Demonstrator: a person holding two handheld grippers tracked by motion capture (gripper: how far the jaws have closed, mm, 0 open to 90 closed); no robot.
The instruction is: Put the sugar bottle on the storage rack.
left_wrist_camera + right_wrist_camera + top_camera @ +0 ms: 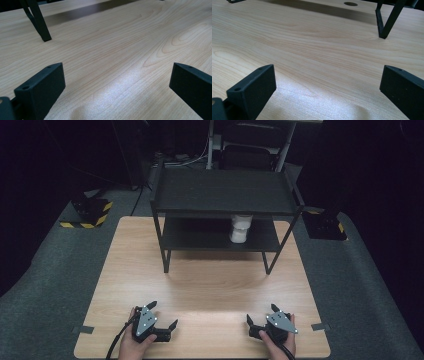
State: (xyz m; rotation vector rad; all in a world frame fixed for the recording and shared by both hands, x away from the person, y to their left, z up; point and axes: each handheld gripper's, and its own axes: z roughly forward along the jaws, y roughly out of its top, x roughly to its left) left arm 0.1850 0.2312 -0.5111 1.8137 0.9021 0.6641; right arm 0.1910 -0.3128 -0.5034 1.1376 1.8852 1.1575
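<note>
Both grippers are resting low at the near edge of the table (200,290), well apart from each other. The left gripper (162,317) is sitting with its jaws spread wide and nothing between them; the right gripper (261,316) is doing the same, released and empty. Nearest thing worth reaching for is the jar (240,228), standing upright on the lower shelf of the black rack (222,192), towards its right side, far from both claws.

As for contents, the jar is looking clear with something white filling it; what the stuff is I cannot tell.

The risk, as I judge it, is coming from that rack. The jar is sitting under the top shelf, so a gripper going in high is likely to knock the shelf edge, and one going in from the right is likely to catch the slanted leg (387,21). A loose squeeze on a smooth round jar could tip it.
</note>
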